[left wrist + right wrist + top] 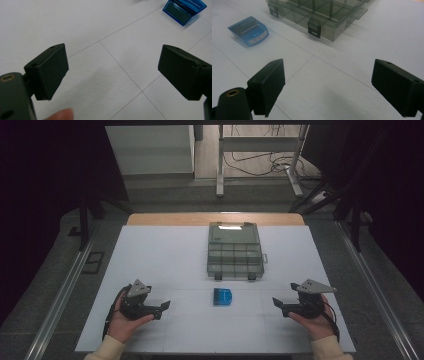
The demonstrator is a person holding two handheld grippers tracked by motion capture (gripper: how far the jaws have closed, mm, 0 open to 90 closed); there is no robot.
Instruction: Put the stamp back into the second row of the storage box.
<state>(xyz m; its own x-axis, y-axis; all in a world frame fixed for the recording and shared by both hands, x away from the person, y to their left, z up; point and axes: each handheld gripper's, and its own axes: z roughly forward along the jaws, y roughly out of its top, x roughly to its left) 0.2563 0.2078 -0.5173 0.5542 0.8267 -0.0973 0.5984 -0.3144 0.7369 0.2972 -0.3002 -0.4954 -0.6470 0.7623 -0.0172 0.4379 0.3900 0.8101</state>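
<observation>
White tabletop [170, 255], gridded by thin lines, before a dark room. Left gripper [161, 307], near left: jaws spread, empty. Small blue case [223, 296], near centre, just before a closed smoke-grey compartment box [235, 251]. Right gripper [278, 303], near right: jaws spread, empty. Judged a starting pose; a reach inward comes next. Right gripper view alone reveals the box's front latches [314, 30].

White table [165, 250] ruled with thin grey lines, smoky translucent grey organizer box [235, 251], blue small case [222, 296].

Clear glossy plastic organizer box [235, 251]
</observation>
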